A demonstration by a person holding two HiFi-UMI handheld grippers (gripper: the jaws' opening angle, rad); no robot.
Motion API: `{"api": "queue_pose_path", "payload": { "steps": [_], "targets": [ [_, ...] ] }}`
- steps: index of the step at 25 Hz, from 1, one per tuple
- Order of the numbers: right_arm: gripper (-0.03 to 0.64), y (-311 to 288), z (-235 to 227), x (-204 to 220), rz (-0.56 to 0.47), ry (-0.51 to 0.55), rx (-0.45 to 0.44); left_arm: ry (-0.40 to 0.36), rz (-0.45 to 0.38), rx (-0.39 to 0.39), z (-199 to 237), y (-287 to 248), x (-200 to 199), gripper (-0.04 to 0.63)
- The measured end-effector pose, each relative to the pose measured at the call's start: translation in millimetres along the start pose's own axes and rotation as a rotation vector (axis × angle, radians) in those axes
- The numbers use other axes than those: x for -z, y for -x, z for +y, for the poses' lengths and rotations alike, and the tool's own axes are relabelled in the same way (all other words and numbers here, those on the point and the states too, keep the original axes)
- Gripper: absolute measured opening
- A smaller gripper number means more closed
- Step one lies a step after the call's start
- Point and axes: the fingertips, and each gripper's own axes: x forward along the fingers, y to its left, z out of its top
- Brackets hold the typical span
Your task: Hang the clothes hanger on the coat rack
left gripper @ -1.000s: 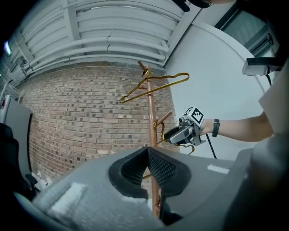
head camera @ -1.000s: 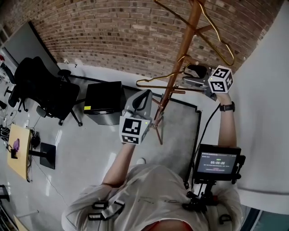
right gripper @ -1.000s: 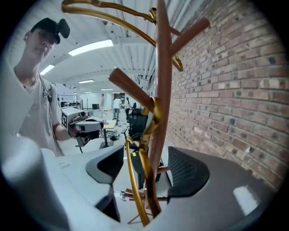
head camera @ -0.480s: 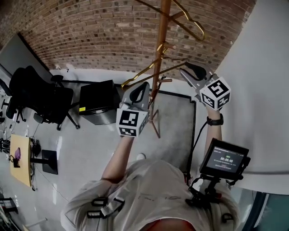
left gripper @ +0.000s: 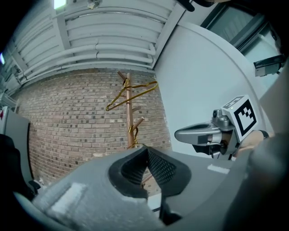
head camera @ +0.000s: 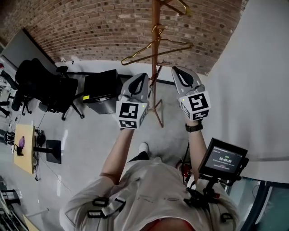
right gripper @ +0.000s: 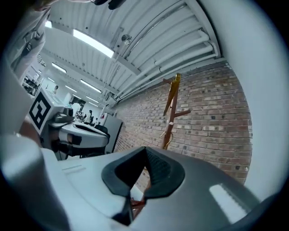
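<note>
A wooden coat rack stands before the brick wall. A gold wire hanger hangs on one of its pegs, and a second gold hanger hangs higher up. My left gripper is held just left of the pole, shut and empty. Right of the pole, my right gripper has just been closing and is now shut, with nothing between its jaws. Neither gripper touches a hanger. The left gripper view shows the rack, a hanger near its top and the right gripper. The right gripper view shows the rack ahead.
A black office chair and a black cabinet stand at left. A white curved wall rises at right. A small screen is mounted at the person's chest. A grey mat lies under the rack's feet.
Both grippers have drawn back from the rack. The right gripper has let go of the lower hanger and its jaws have shut. The hanger stays on its peg.
</note>
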Motion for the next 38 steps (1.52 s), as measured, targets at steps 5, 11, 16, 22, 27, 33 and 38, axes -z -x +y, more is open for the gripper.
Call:
{"api": "queue_pose_path", "payload": {
  "steps": [5, 11, 16, 22, 27, 33, 38],
  "targets": [
    [0.005, 17.0, 50.9, 4.5, -0.008, -0.102, -0.032, 0.009, 0.061, -0.076, -5.8, 37.5, 16.5, 0.003],
    [0.005, 59.5, 103.1, 0.3, 0.011, -0.175, 0.064, 0.013, -0.011, -0.072, -17.3, 97.0, 5.3, 0.002],
    [0.005, 84.1, 140.5, -0.9, 0.049, -0.227, 0.168, 0.013, -0.008, 0.003, -35.7, 137.8, 11.9, 0.002],
    [0.005, 152.3, 256.1, -37.0, 0.076, -0.261, 0.277, 0.099, 0.03, -0.018, -29.9, 272.4, 5.4, -0.002],
    [0.005, 194.4, 339.9, -40.9, 0.152, -0.294, 0.267, 0.135, 0.062, 0.03, -40.9, 359.2, 13.4, 0.0],
    [0.005, 231.3, 382.8, -53.1, 0.174, -0.258, 0.254, 0.131, -0.007, 0.031, -51.1, 416.4, -3.5, 0.002],
    [0.005, 235.8, 378.3, -72.0, 0.151, -0.269, 0.258, 0.146, -0.021, 0.024, -63.1, 419.2, -19.4, 0.002]
  ]
}}
